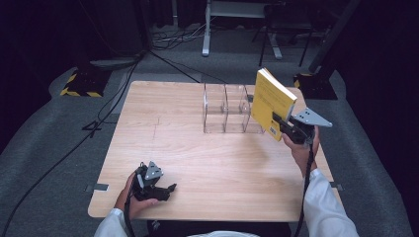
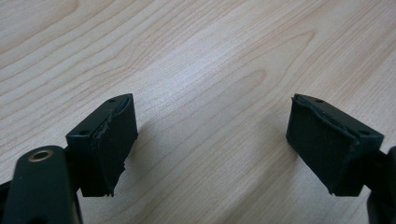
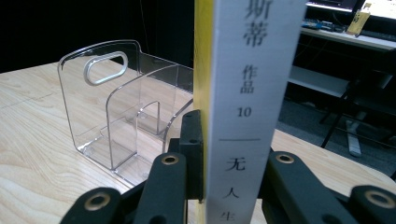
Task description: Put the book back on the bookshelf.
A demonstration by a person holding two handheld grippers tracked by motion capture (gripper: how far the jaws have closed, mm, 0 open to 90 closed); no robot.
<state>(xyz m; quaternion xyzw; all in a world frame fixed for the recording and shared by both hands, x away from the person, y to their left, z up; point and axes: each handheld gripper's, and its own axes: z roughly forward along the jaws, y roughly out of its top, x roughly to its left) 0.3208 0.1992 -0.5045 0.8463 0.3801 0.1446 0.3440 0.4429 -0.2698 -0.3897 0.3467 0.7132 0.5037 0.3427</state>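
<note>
The right gripper [image 1: 285, 126] pinches the book [image 1: 271, 101] in its fingers, upright just beside the rack [image 1: 225, 112] — slotting it in remains. Left gripper [image 1: 165, 190] rests on the table [image 1: 163, 128] — fingers spread, empty.

The right gripper [image 3: 231, 154] clamps an upright yellow book [image 3: 250, 93] by its spine, beside the clear plastic organizer [image 3: 116, 107].

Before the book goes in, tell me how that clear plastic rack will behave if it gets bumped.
The clear rack looks thin-walled and empty, so it is probably light and may slide on the smooth wooden table rather than resist. Its dividers stand tall over a flat base, so a high knock from the yellow book in the right gripper might tip it. The plastic seems rigid.
</note>
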